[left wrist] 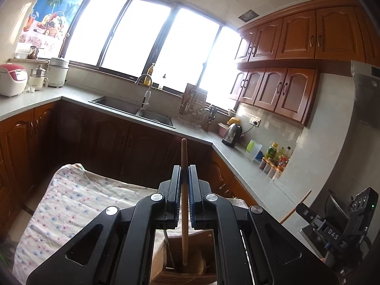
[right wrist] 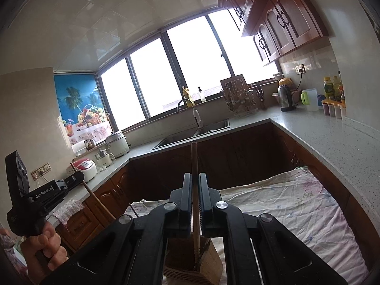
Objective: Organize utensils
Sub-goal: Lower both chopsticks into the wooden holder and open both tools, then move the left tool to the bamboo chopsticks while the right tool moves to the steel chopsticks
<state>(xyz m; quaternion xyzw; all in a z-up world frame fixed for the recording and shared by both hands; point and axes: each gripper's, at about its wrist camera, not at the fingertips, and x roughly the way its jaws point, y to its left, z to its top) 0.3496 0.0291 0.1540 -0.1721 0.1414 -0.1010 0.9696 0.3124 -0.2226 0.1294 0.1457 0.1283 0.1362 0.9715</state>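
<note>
Left wrist view: the left gripper [left wrist: 184, 174] is pinching a wooden utensil [left wrist: 184, 156] upright over the wooden holder [left wrist: 182, 276]. The right gripper [right wrist: 195, 182] is likewise pinching a second wooden utensil [right wrist: 194, 156] above that near holder. Judged step: insertion; next, lowering straight down, then spreading the jaws.

- The left gripper [right wrist: 77, 178], seen from the right wrist camera, has white letters on its black side. They say "GenRobot.AI".
- The right gripper [left wrist: 300, 207], seen from the left wrist camera, has white letters on its body. They look like "DAS", but they sit at a slant and may be part of a longer word.
</note>
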